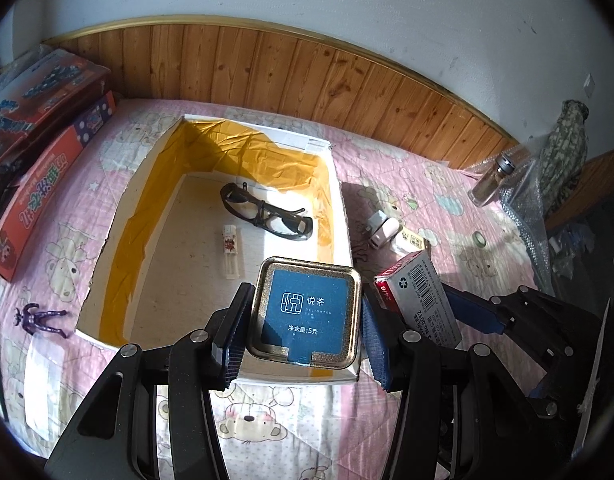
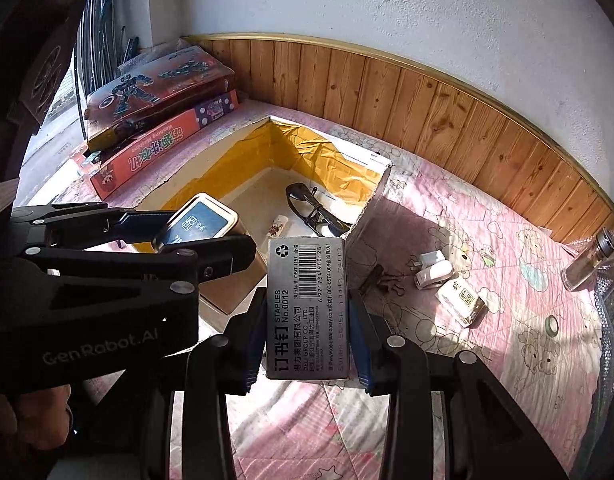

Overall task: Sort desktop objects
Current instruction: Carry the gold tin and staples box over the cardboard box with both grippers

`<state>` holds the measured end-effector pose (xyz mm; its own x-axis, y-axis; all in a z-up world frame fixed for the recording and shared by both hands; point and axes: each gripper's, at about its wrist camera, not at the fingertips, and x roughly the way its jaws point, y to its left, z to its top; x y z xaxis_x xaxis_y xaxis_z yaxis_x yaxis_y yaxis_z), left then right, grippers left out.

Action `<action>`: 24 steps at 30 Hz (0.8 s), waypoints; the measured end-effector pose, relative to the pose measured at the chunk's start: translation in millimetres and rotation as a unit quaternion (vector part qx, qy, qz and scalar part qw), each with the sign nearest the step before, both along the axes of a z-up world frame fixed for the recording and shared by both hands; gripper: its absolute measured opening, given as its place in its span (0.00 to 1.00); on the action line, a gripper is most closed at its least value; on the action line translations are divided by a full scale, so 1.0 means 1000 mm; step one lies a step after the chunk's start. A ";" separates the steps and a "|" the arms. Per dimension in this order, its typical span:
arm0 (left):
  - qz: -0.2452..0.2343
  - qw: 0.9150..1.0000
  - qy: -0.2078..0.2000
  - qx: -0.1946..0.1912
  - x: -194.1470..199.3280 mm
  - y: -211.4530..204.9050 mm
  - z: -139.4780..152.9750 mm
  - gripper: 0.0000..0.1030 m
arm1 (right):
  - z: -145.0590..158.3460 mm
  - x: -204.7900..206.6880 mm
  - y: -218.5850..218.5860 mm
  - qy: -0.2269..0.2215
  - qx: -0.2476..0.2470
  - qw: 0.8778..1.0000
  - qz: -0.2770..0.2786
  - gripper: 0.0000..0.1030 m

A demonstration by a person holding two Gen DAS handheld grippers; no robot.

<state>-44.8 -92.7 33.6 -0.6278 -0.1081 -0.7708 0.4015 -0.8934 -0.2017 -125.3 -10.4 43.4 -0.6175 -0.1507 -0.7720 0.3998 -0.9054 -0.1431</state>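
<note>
The tea tin is clamped in the left gripper over the cardboard box's near rim; the staples box is clenched by the right gripper beside it. Both should be lowered clear of the glasses before being released.

The square blue-lidded tea tin hides the near wall of the yellow-lined white cardboard box just ahead of the left gripper. Right of the right gripper, the clear glass bottle is partly behind bubble wrap. The small white packet's label is too small to read.
</note>
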 end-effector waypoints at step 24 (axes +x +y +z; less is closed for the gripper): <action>0.051 0.998 -0.046 -0.009 -0.016 -0.073 -0.019 0.51 | -0.022 -0.040 -0.044 -0.033 0.028 0.998 0.036 0.38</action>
